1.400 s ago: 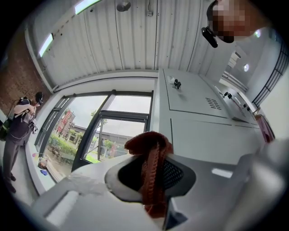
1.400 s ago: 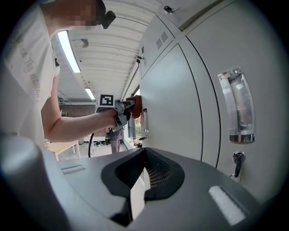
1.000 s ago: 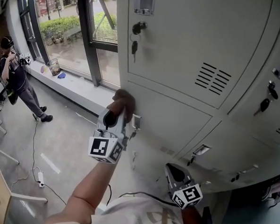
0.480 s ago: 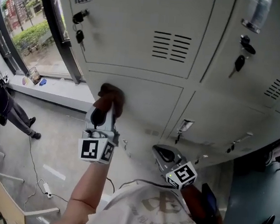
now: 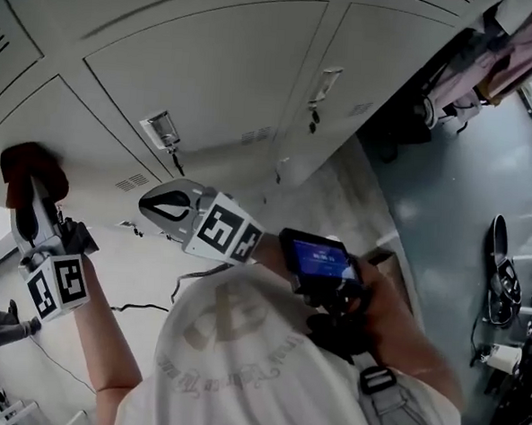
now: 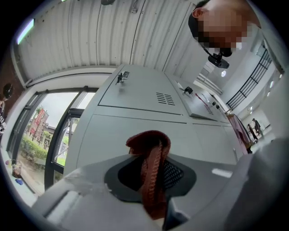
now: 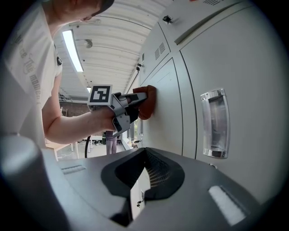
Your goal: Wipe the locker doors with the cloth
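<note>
Left gripper (image 5: 31, 204) pinches the red-brown cloth (image 5: 32, 168), pressed against a shut locker door (image 5: 81, 142). Right gripper (image 7: 140, 182) has jaws pressed together, empty, beside a door handle (image 7: 216, 124). Locker contents are hidden.

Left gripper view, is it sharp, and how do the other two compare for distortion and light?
Left gripper view: strong fisheye bend inside a black rim, the close cloth soft, the window bright. Right gripper view: same bend, the ceiling light glaring, the locker door crisp. Head view: tilted, evenly lit, hardly blurred.
</note>
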Available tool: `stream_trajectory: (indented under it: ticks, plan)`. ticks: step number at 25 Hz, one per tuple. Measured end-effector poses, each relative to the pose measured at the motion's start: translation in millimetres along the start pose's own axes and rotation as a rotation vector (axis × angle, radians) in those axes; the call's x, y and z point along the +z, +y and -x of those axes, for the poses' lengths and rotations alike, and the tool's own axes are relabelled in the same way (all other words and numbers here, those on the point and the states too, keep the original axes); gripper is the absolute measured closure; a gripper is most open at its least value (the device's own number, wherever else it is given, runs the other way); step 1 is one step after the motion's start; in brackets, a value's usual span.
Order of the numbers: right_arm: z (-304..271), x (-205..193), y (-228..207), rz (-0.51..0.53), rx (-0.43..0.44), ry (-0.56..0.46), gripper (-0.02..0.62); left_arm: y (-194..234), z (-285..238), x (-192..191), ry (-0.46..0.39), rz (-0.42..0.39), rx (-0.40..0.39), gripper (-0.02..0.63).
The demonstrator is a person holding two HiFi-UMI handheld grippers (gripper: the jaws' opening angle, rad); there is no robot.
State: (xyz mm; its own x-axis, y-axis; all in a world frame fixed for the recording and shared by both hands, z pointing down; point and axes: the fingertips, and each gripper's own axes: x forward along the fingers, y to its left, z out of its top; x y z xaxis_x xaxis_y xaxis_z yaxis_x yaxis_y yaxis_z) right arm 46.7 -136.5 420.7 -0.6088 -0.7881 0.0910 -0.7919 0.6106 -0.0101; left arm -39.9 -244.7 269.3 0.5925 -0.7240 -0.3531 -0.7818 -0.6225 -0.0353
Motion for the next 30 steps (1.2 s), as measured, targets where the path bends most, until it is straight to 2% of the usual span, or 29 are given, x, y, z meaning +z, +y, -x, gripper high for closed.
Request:
stream_trajectory:
  ticks: [10, 14, 16, 19, 21, 26, 30]
  plan:
    - [27, -4, -2, -0.009, -0.016, 0.000, 0.588, -57, -11, 6, -0.008, -0.026, -0.092, 0.528]
    - [38, -2, 0, 0.003, -0.004, -0.028, 0.588, -82, -15, 15, -0.041, -0.047, -0.116, 0.528]
    - [52, -14, -6, 0.021, -0.015, 0.001, 0.588, -105, -22, 14, -0.056, -0.032, -0.128, 0.528]
    - [69, -16, -21, -0.033, -0.059, -0.010, 0.588, -134, -34, 1, 0.000, -0.067, -0.183, 0.528]
    - [71, -12, -26, -0.032, -0.057, -0.029, 0.588, -143, -39, -2, 0.028, -0.101, -0.205, 0.528]
    - [85, -14, -37, -0.008, -0.036, -0.035, 0.588, -146, -42, 8, -0.006, -0.086, -0.166, 0.528]
    - [97, -20, -41, -0.019, -0.018, -0.033, 0.588, -134, -43, 32, -0.065, -0.121, -0.097, 0.528]
